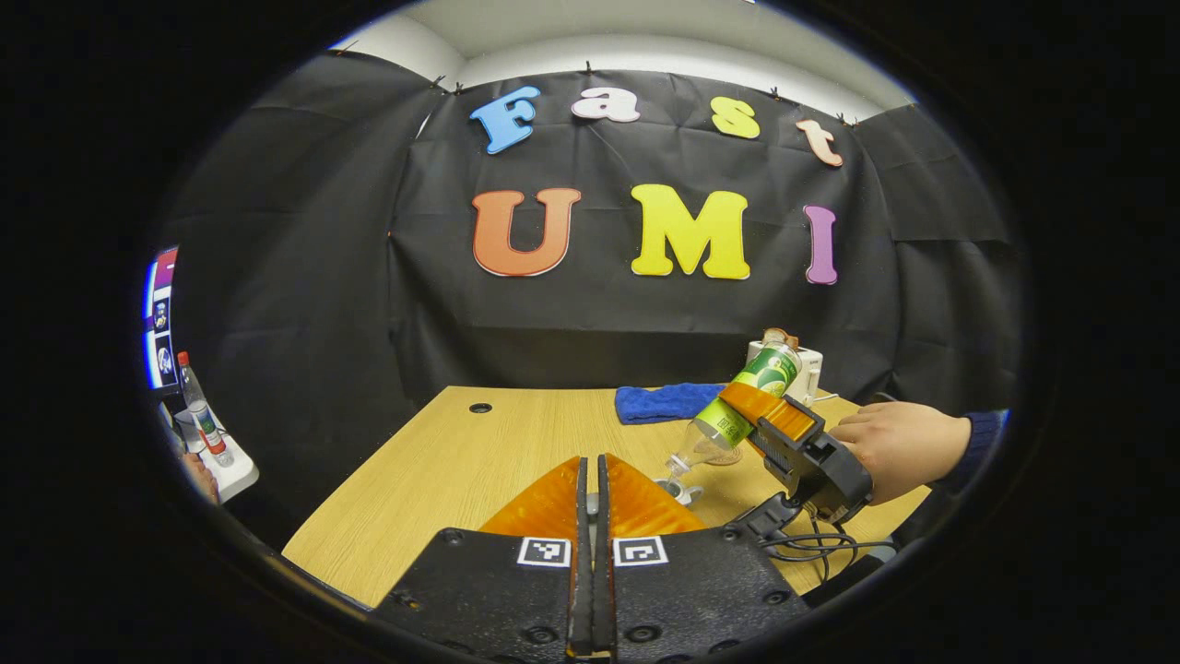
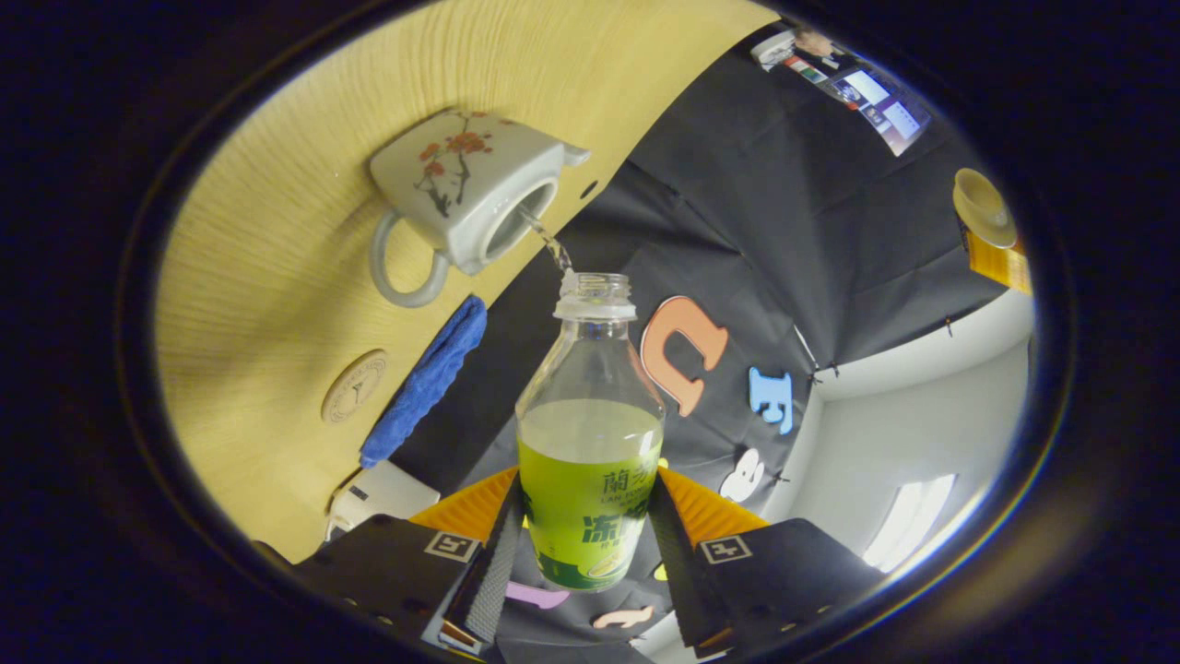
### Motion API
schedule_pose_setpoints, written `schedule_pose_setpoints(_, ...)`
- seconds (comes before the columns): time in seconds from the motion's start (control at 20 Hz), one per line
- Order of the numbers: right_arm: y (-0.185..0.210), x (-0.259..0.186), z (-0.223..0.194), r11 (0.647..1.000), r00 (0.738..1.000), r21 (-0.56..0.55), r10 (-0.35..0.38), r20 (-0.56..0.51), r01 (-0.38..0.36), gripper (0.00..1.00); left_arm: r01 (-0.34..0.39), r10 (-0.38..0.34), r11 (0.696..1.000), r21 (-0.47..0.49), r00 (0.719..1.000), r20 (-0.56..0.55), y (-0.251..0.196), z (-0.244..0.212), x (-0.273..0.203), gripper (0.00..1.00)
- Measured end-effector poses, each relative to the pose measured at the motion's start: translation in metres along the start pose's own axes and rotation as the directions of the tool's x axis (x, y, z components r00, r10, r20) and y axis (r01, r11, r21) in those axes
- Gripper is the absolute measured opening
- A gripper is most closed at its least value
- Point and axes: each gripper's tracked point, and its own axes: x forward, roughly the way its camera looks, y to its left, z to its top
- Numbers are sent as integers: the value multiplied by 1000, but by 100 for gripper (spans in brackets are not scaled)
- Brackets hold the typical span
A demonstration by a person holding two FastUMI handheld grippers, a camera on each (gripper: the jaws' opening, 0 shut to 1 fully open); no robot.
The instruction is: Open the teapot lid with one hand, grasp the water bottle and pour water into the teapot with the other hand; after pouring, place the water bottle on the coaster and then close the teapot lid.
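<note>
The white teapot (image 2: 461, 184) with a red blossom pattern stands lidless on the wooden table (image 2: 277, 304). My right gripper (image 2: 585, 489) is shut on the green-labelled water bottle (image 2: 590, 443). The bottle is tipped mouth-down, and a thin stream of water (image 2: 550, 244) runs into the teapot's opening. In the left gripper view the right gripper (image 1: 756, 406) holds the tilted bottle (image 1: 737, 415) in a hand (image 1: 899, 447). My left gripper (image 1: 595, 461) is closed. From the right gripper view it (image 2: 996, 263) holds the cream teapot lid (image 2: 982, 207) up and off to the side. A round coaster (image 2: 355, 385) lies near the teapot.
A folded blue cloth (image 1: 668, 401) lies at the table's back edge, beside a small white box (image 1: 802, 364). There is a cable hole (image 1: 479, 407) in the table's far left part. Off the table to the left, a bottle (image 1: 198, 406) stands on a white shelf.
</note>
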Motion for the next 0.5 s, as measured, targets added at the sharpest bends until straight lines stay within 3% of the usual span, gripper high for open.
schedule_pose_setpoints(0.5,-11,3,4,993,998,-93,-67,21,69,71,-6,6,1000,29,1000,-12,-4,-3,2,3)
